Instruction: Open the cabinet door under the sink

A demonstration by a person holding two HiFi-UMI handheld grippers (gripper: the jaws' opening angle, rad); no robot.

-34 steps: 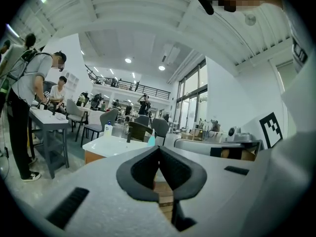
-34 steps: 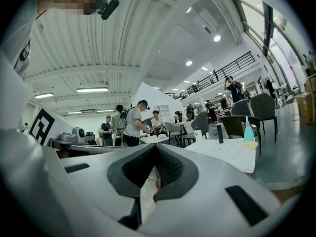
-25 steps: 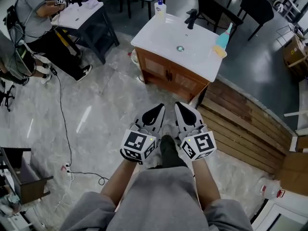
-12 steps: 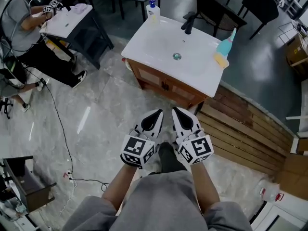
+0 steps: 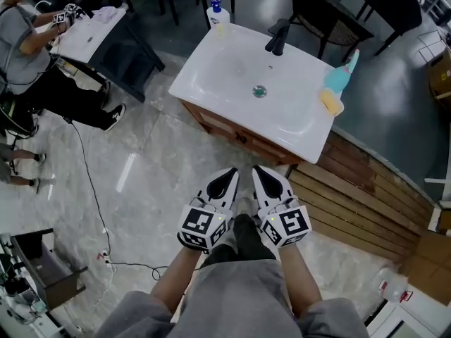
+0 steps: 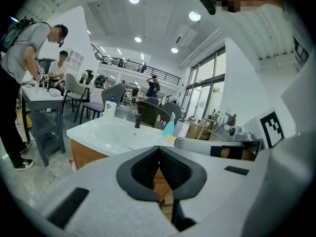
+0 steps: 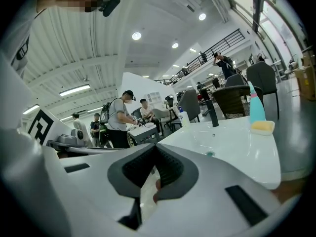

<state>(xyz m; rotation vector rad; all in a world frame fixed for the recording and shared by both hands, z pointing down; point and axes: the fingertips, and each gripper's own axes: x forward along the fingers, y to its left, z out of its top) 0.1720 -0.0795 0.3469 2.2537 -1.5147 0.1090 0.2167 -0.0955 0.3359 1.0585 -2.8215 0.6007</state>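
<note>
A white sink top [image 5: 211,83] rests on a wooden cabinet [image 5: 227,132] whose doors are closed; small dark handles [image 5: 243,139] show at the middle of the front. My left gripper [image 5: 225,179] and right gripper [image 5: 263,177] are held side by side over the marble floor, just short of the cabinet front and touching nothing. Both are shut with nothing in them. In the left gripper view the shut left gripper [image 6: 159,149] points at the cabinet's wood side [image 6: 85,155]. In the right gripper view the shut right gripper [image 7: 156,149] points level with the basin [image 7: 232,149].
On the sink stand a soap bottle [image 5: 218,13], a black tap [image 5: 277,36], a teal bottle [image 5: 341,72] and a yellow sponge [image 5: 329,102]. Wooden planks [image 5: 366,196] lie on the floor at right. A person works at a small table [image 5: 91,28] at left; a cable [image 5: 90,189] runs across the floor.
The sink cabinet has come nearer and sits lower in the head view. Both grippers have stayed shut, side by side, moving toward the cabinet front.
</note>
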